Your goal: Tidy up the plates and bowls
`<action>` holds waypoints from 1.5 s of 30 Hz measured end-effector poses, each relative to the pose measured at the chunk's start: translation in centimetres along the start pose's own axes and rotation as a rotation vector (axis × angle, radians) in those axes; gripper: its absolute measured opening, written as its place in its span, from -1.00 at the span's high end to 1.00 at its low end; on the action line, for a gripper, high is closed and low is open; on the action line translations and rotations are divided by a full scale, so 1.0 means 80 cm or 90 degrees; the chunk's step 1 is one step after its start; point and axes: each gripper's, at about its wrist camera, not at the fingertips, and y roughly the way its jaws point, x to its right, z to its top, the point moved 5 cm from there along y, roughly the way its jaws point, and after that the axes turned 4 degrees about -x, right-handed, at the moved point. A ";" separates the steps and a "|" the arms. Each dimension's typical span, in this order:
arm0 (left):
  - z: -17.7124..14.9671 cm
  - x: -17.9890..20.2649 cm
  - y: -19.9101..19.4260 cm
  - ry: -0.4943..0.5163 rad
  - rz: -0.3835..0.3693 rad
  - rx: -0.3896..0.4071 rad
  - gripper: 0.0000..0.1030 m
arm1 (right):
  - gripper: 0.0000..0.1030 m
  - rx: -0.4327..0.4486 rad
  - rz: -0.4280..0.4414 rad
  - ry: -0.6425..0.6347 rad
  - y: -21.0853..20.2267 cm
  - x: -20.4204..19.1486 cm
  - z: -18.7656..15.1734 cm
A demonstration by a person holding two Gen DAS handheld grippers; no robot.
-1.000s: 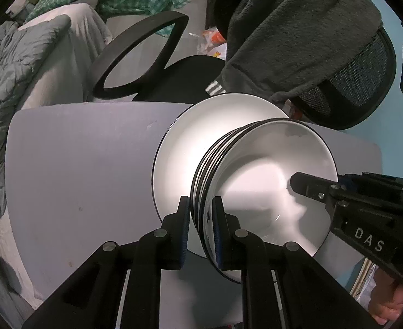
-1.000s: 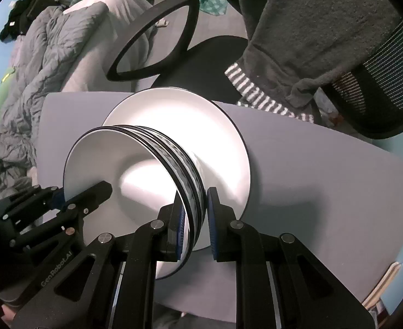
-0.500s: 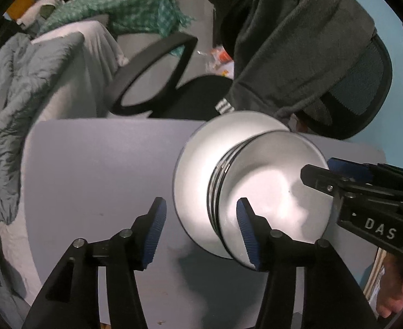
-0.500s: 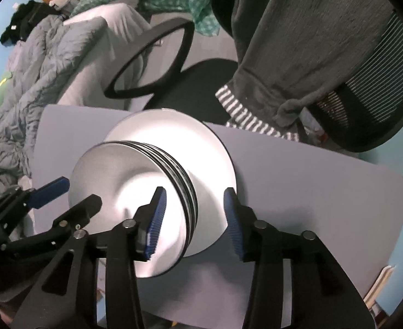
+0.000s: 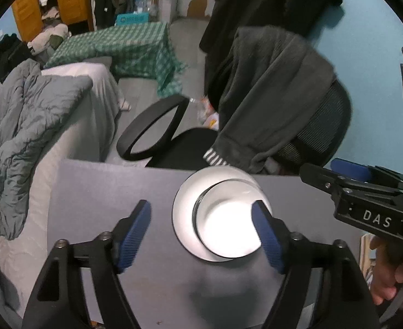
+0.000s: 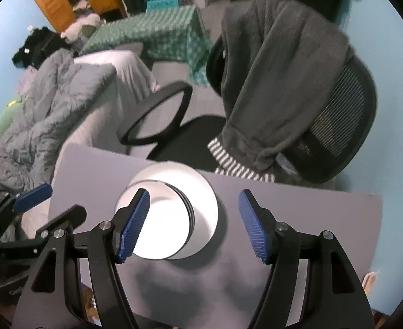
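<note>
A stack of white bowls with dark rims [image 5: 228,219] sits on a white plate [image 5: 183,211] on the grey table [image 5: 105,192]. My left gripper [image 5: 202,229] is open and empty, held above the table on the near side of the stack. My right gripper [image 6: 193,223] is open and empty too, raised above the same stack of bowls [image 6: 160,227] on the plate [image 6: 201,192]. The right gripper also shows at the right edge of the left wrist view [image 5: 335,175]. The left gripper shows at the left edge of the right wrist view [image 6: 53,200].
A black office chair [image 5: 190,142] draped with a grey garment [image 5: 272,87] stands just beyond the table's far edge. A bed with a grey quilt [image 5: 23,120] lies to the left. The table's right edge [image 6: 377,219] is near the right gripper.
Both grippers were shut on the rim of the bowl stack a second ago. They have opened, let go and pulled back and up; the stack rests on the plate.
</note>
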 end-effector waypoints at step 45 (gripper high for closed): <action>-0.050 0.030 -0.145 -0.002 -0.047 0.106 -0.54 | -0.31 0.128 -0.015 0.055 -0.160 0.007 -0.068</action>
